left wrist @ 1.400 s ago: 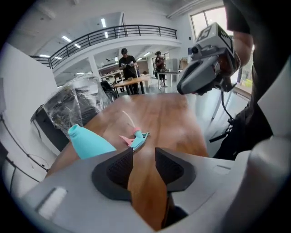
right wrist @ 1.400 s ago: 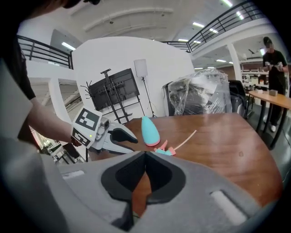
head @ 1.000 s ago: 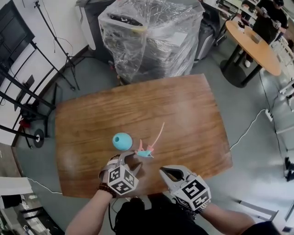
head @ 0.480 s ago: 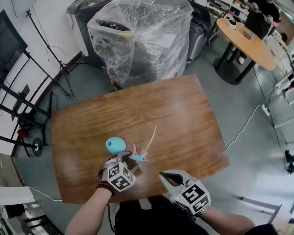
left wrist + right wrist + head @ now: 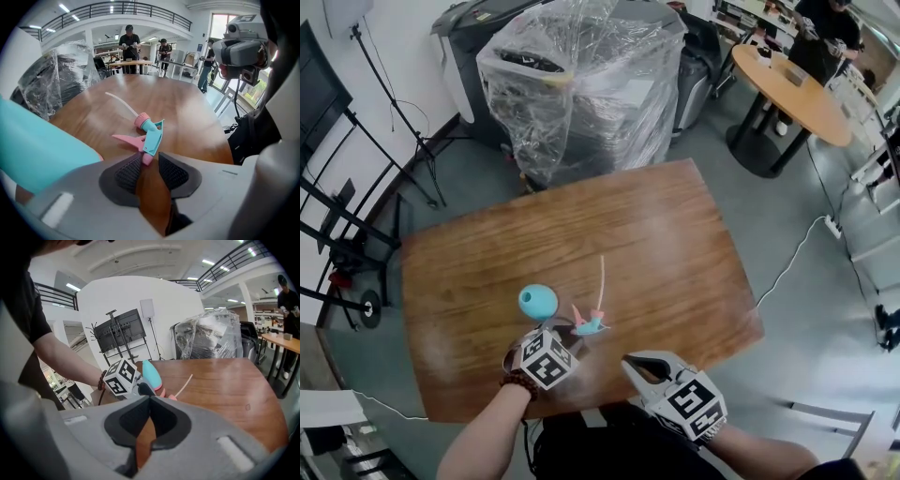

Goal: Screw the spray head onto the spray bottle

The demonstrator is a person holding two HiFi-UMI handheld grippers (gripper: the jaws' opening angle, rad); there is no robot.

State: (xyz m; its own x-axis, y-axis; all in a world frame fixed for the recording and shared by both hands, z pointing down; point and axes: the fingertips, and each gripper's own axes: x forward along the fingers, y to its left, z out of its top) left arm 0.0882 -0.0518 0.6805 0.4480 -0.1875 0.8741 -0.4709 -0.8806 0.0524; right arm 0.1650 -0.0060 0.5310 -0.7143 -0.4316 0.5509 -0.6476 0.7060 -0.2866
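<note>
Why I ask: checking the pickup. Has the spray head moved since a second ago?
Yes. The spray head pivoted in place: its tube swung left, toward the blue bottle, which stayed put.

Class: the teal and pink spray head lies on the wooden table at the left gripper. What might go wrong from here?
The left gripper, whose jaws have just been closing, has only the small pink end of the teal and pink plastic spray head between its pads; the head may slip or pivot when lifted.
The upright teal plastic bottle stands close beside that gripper and might be knocked over.
</note>
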